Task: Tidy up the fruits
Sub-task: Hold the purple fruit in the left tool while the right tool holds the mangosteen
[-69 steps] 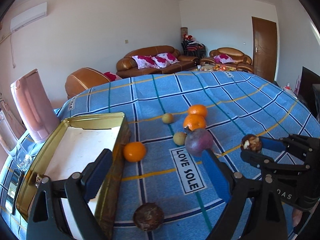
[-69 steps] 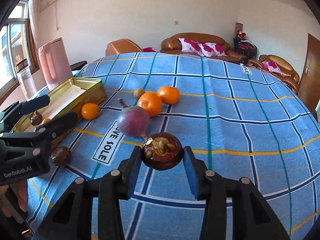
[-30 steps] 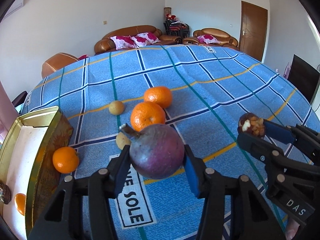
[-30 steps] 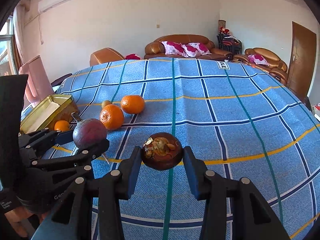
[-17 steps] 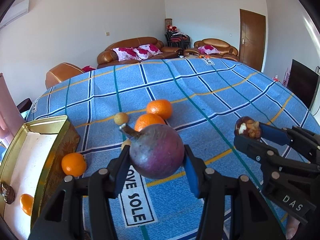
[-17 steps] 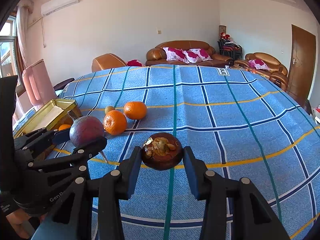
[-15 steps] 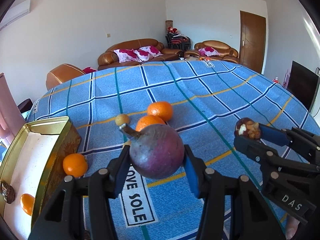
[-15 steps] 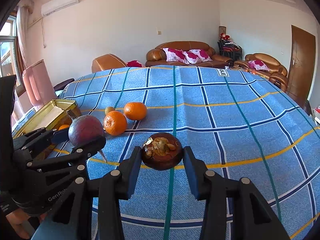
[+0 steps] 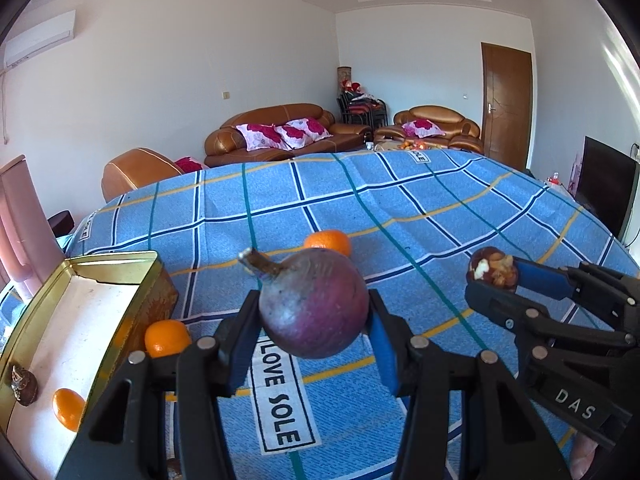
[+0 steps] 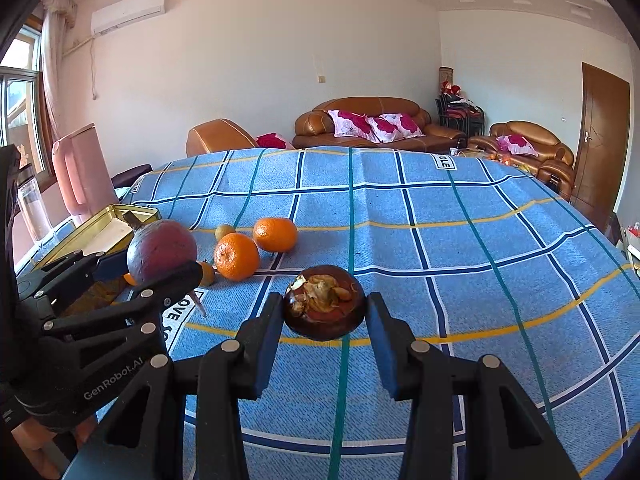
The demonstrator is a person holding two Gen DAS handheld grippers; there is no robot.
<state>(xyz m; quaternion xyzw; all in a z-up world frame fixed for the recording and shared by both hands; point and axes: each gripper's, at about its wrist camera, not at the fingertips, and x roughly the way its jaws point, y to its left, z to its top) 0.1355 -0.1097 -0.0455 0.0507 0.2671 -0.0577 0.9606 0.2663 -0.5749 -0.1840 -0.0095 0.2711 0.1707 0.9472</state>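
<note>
My left gripper (image 9: pixel 313 300) is shut on a round purple fruit (image 9: pixel 316 316) with a stub of stem, held above the blue checked cloth (image 9: pixel 420 208). To its right, my right gripper (image 9: pixel 494 278) is shut on a dark brown fruit (image 9: pixel 492 268) with a dried, flaky top. The right wrist view shows that brown fruit (image 10: pixel 324 312) between the pads of the right gripper (image 10: pixel 324 304), and the purple fruit (image 10: pixel 162 254) at the left. A gold tin tray (image 9: pixel 112 258) at the left holds an orange (image 9: pixel 68 408) and a small brown fruit (image 9: pixel 24 380).
One orange (image 9: pixel 167 338) lies against the tray's side. Two oranges (image 10: pixel 236 256) (image 10: pixel 276 234) and a small yellowish fruit (image 10: pixel 224 231) lie mid-cloth. A pink jug (image 10: pixel 78 172) stands behind the tray. Sofas stand beyond the table's far edge.
The left gripper, open over the cloth at first, closed on the purple fruit and has lifted it a little. The right gripper has kept its hold on the brown fruit.
</note>
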